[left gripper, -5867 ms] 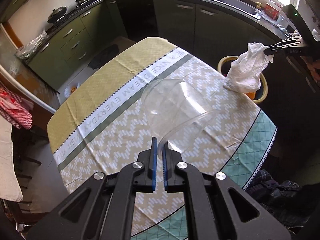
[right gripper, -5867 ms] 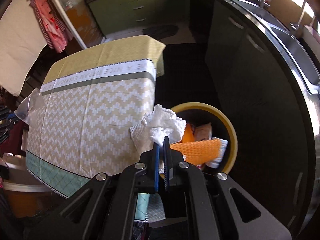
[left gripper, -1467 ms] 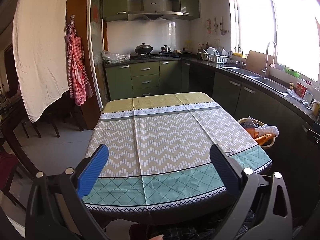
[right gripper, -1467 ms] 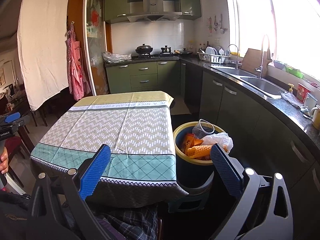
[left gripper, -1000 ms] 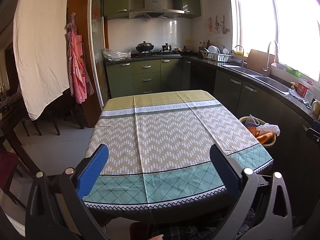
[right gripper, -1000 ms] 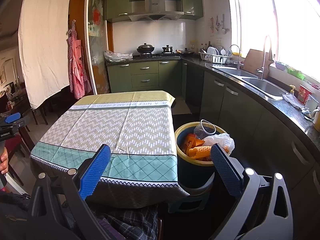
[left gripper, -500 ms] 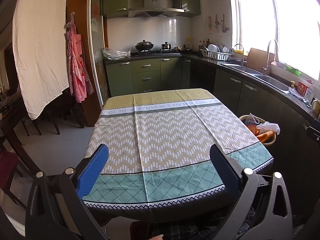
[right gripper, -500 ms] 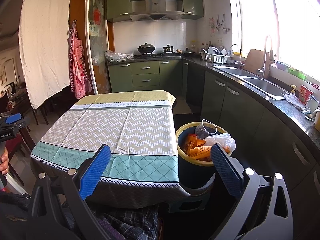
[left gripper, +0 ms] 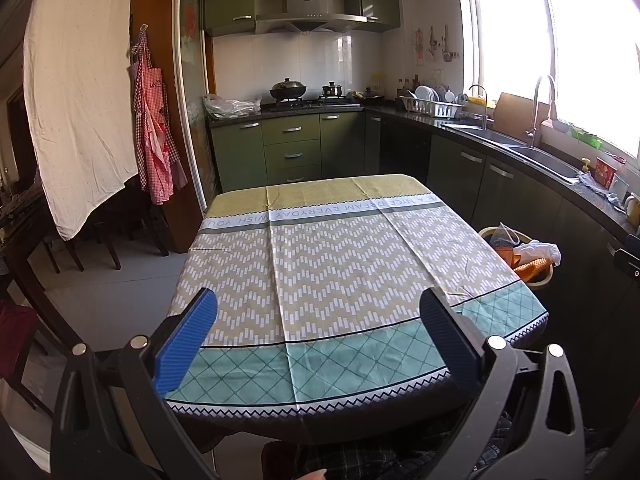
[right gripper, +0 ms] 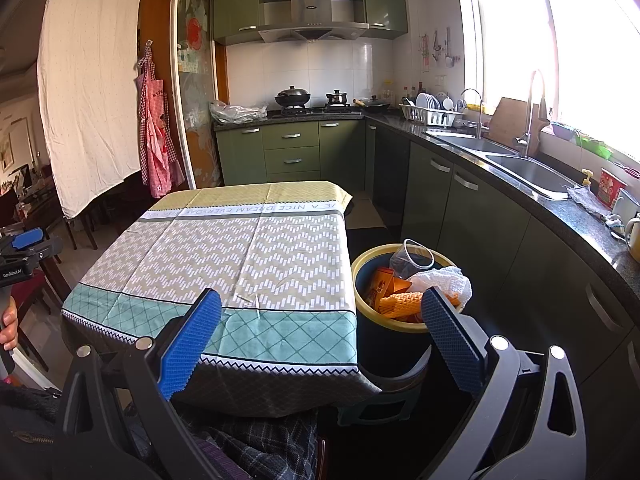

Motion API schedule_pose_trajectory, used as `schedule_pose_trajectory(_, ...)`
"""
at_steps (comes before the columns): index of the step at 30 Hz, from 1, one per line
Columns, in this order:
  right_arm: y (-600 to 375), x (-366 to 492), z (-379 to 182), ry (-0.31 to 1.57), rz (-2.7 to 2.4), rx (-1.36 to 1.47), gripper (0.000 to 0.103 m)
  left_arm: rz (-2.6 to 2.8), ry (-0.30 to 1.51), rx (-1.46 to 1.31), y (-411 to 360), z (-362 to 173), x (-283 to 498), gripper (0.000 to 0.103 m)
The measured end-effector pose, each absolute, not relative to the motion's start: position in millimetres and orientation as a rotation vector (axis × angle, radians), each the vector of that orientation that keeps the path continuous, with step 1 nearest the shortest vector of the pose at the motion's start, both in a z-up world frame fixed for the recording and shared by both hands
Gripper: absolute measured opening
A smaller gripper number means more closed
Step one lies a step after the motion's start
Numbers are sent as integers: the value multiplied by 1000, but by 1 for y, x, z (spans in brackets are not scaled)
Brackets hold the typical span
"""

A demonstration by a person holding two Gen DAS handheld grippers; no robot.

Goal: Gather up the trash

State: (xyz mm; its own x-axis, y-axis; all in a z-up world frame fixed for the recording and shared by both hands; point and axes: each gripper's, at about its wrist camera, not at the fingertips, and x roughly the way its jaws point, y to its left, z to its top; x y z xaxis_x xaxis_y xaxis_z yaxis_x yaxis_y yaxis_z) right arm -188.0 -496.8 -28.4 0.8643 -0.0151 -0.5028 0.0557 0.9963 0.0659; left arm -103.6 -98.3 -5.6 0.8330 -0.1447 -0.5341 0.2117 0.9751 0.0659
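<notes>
The left gripper (left gripper: 318, 324) is held with its blue-padded fingers (left gripper: 186, 342) spread wide and nothing between them, pointing straight across the square table covered with a zigzag-patterned cloth in beige, yellow and teal (left gripper: 340, 264). Far ahead of it and off to its right, past the table's right edge, stands the round dark trash bin with a yellow rim (left gripper: 542, 278), holding a crumpled white paper towel (left gripper: 538, 249), a clear plastic cup (left gripper: 505, 233) and orange scraps. The right gripper (right gripper: 320, 326) is likewise released, fingers (right gripper: 190, 344) wide apart and gripping nothing. From its view the same table (right gripper: 240, 256) lies ahead and to its left, while the bin (right gripper: 386, 344) sits just ahead between the fingers, nearer the right one, whose tip overlaps the bin's rim in the picture. Inside lie the white paper towel (right gripper: 444, 280), the clear cup (right gripper: 414, 258) tilted against the far wall, and an orange mesh-like piece (right gripper: 400, 304). At the far left of that view, the left gripper (right gripper: 28, 246) appears beside the table's edge.
</notes>
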Motion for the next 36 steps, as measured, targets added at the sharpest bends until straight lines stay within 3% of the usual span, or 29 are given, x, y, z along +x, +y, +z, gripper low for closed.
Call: schedule_pose_trajectory(36,-495,-181,-30,539,-22,71,99,-186,553,110,-95,-4,-102,96)
